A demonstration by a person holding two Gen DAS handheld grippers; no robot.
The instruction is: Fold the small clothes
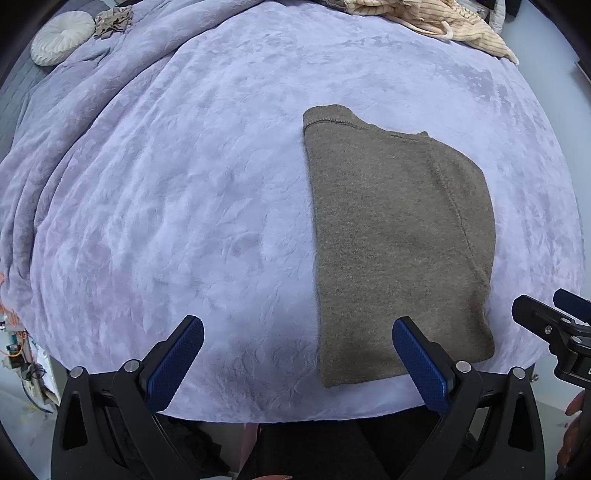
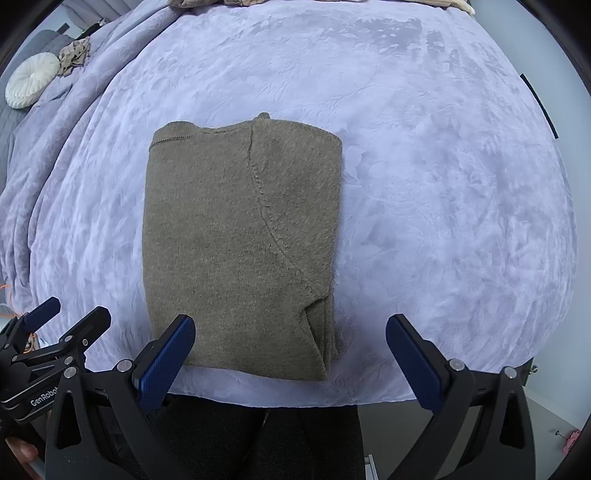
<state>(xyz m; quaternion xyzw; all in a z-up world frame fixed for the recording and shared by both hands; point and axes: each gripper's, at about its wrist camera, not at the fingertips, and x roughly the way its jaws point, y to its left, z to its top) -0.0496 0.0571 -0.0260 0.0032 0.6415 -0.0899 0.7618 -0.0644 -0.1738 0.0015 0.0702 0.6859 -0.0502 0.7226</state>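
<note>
Lavender plush blanket [image 1: 184, 192]: spread over the whole bed, smooth in the middle, bunched into long folds along the far left side.

Brown knit sweater [image 2: 236, 243]: folded into an upright rectangle, lying flat on the blanket near the front edge of the bed. Collar end points away from the person; a stitched sleeve seam curves down the top layer, and the folded layers show at the near right corner.

Striped cream garment [image 1: 454, 22]: heaped at the far right edge of the bed, well apart from the sweater.

Round white pleated cushion [image 1: 61, 37]: far left corner, with a small crumpled tan cloth [image 1: 114, 22] just beside it.

Left gripper [image 1: 297, 354]: held low over the front edge of the bed, blue-padded fingers spread wide, nothing between them; its right finger sits over the sweater's near left corner.

Right gripper [image 2: 290, 350]: beside the left one, fingers likewise spread wide and empty, straddling the sweater's near right portion.
</note>
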